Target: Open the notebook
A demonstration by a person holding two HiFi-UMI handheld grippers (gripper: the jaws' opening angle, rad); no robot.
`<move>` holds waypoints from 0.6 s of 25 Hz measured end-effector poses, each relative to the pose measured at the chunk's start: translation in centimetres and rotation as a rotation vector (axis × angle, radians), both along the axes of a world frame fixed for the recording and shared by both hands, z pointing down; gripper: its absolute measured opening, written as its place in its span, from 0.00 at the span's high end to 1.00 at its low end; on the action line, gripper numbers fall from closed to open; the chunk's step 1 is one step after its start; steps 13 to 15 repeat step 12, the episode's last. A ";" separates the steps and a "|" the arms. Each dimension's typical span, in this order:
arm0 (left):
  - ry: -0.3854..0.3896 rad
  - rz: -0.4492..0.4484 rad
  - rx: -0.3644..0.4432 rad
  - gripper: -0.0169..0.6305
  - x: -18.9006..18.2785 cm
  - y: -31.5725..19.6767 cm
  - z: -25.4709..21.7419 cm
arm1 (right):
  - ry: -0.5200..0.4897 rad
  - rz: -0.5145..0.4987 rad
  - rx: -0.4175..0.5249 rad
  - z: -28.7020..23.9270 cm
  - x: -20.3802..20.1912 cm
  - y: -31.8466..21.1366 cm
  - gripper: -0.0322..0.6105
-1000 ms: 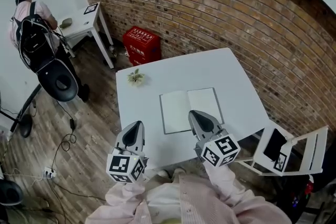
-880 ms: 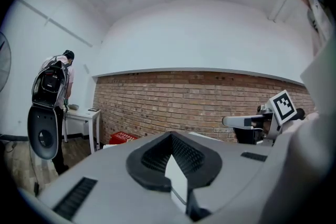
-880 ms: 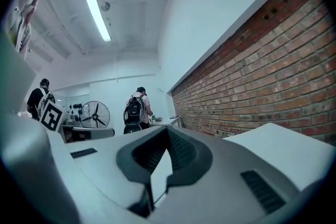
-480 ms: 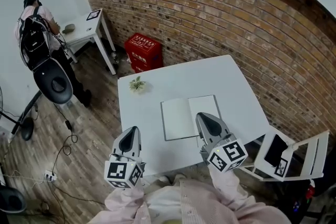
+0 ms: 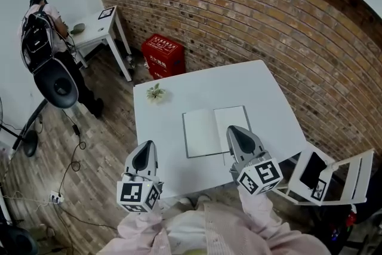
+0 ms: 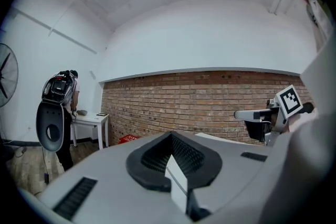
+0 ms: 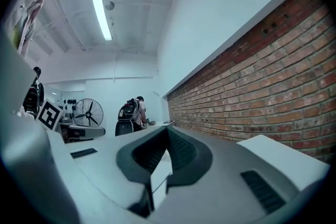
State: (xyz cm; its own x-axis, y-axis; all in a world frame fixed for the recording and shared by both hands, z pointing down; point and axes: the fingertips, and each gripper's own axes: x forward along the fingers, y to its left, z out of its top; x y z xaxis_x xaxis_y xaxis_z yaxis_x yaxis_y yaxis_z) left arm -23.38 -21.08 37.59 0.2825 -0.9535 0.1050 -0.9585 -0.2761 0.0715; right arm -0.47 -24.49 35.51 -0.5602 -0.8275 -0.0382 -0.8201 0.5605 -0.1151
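The notebook (image 5: 216,130) lies open and flat on the white table (image 5: 203,83), two blank pages showing. My right gripper (image 5: 237,133) hovers over the notebook's near right corner, jaws shut and empty. My left gripper (image 5: 145,155) hangs by the table's near left edge, off the notebook, also shut on nothing. Both point level toward the brick wall. In the left gripper view my left gripper (image 6: 170,157) shows closed jaws, with the right gripper (image 6: 262,114) beside it. In the right gripper view my right gripper (image 7: 167,152) is closed, and the left gripper (image 7: 79,132) shows at the left.
A small plant (image 5: 156,92) sits near the table's far left corner. A red crate (image 5: 162,55) stands by the brick wall. At the right stands a white folding chair (image 5: 334,176); at the far left, a small white table (image 5: 95,27), a person with a backpack (image 5: 39,30) and a black chair (image 5: 59,83).
My right gripper has lifted a little over the notebook's near right corner. The left gripper has hardly moved. The notebook stays open and still.
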 end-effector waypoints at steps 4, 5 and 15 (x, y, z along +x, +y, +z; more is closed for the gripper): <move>-0.008 -0.013 0.003 0.98 -0.5 0.1 0.0 | 0.017 0.016 -0.001 0.3 0.4 0.1 0.95; -0.009 -0.015 0.003 0.98 -0.5 0.1 0.0 | 0.020 0.020 -0.001 0.3 0.5 0.1 0.95; -0.013 -0.021 -0.005 0.98 -0.6 0.0 0.2 | 0.029 0.036 -0.010 0.7 0.9 -0.1 0.95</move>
